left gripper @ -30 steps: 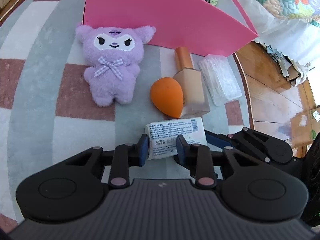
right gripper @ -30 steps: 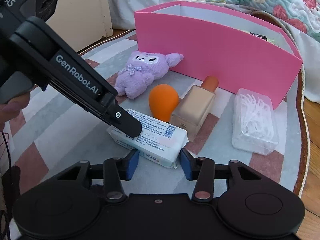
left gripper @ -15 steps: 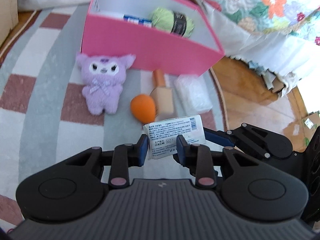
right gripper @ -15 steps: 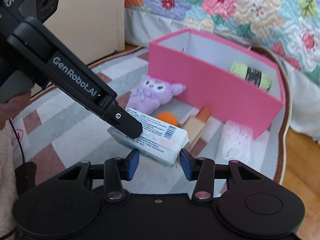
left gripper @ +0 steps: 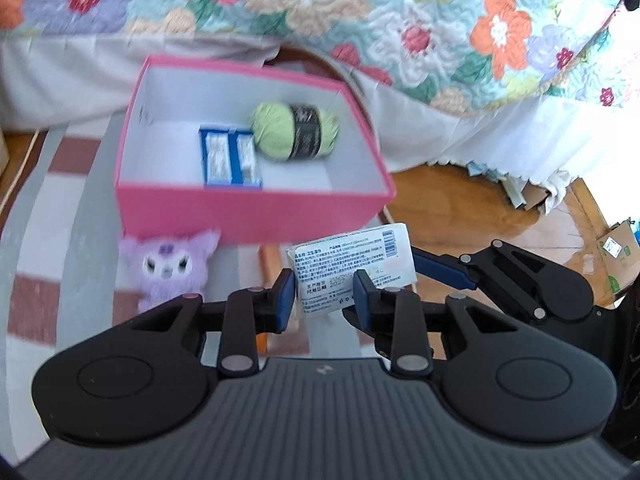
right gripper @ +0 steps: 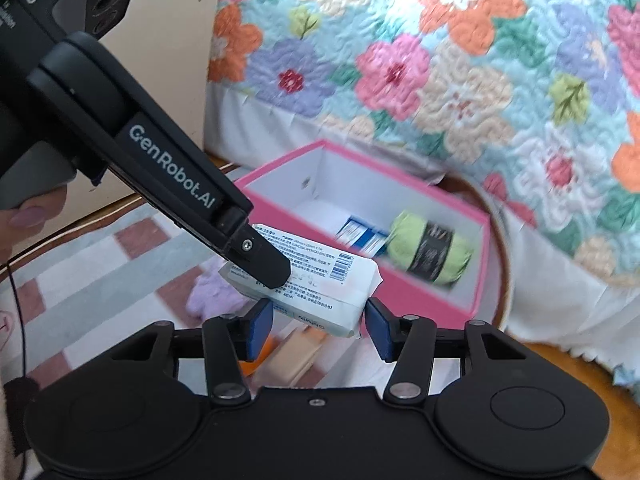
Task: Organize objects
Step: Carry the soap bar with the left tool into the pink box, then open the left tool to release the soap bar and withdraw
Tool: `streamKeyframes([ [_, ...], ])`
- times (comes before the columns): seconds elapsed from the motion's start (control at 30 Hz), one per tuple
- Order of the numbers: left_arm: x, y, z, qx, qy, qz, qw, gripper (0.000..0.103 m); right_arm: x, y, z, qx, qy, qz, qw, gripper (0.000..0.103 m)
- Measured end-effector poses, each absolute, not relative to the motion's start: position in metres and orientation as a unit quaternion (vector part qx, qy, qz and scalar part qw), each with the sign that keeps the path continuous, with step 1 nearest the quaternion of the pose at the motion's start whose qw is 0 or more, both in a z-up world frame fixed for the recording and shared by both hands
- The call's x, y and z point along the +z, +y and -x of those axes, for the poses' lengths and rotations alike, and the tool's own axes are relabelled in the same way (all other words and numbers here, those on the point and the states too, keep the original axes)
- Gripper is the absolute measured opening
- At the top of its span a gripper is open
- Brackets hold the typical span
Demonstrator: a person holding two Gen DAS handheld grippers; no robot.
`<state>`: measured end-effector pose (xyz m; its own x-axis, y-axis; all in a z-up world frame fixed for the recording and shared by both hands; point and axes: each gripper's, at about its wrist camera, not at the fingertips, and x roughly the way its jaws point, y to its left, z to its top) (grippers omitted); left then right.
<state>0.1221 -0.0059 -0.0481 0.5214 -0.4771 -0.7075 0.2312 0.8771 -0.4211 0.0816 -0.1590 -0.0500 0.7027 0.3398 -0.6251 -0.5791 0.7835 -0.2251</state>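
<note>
A white wet-wipe pack (left gripper: pixel 352 264) with printed text and a barcode is held in the air by both grippers. My left gripper (left gripper: pixel 325 294) is shut on one end of it. My right gripper (right gripper: pixel 318 322) is shut across the other end of the pack (right gripper: pixel 320 284). The open pink box (left gripper: pixel 160 212) lies ahead and below. It holds a green yarn ball (left gripper: pixel 296 132) and a blue packet (left gripper: pixel 230 156). The box (right gripper: pixel 472 296) and yarn (right gripper: pixel 430 252) show in the right wrist view too.
A purple plush toy (left gripper: pixel 168 268) lies on the striped rug (left gripper: pixel 48 240) in front of the box. An orange sponge (right gripper: pixel 260 354) and a beige bottle (right gripper: pixel 292 356) lie under the right gripper. A floral bedspread (left gripper: pixel 360 20) hangs behind the box. Wooden floor (left gripper: pixel 460 200) lies right.
Both grippers have lifted the wipe pack up off the rug and carried it toward the pink box. The box's inside now shows from above.
</note>
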Motion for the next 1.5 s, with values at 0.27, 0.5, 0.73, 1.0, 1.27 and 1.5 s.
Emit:
streamKeyframes([
  [0.27,-0.039,-0.014,-0.184,-0.216,0.443,0.162,0.855,0.031,-0.032,-0.159,-0.136,0.224,0.29,0.235,0.9,0.058],
  [0.5,-0.074,-0.021,-0.261,-0.201,0.491,0.207,0.822,0.033,-0.042,-0.158,-0.217,0.221,0.36,0.24,0.874,0.058],
  [0.73,-0.12,-0.022,-0.316,-0.184,0.525,0.24,0.795,0.033,-0.073,-0.159,-0.283,0.21,0.438,0.203,0.85,0.055],
  [1.0,-0.156,-0.02,-0.332,-0.165,0.543,0.259,0.782,0.033,-0.106,-0.154,-0.301,0.21,0.462,0.237,0.829,0.037],
  [1.27,-0.168,-0.035,-0.345,-0.164,0.556,0.255,0.774,0.033,-0.121,-0.147,-0.297,0.196,0.459,0.295,0.814,0.036],
  [1.5,-0.167,-0.044,-0.344,-0.164,0.55,0.236,0.784,0.037,-0.132,-0.144,-0.287,0.171,0.438,0.323,0.821,0.039],
])
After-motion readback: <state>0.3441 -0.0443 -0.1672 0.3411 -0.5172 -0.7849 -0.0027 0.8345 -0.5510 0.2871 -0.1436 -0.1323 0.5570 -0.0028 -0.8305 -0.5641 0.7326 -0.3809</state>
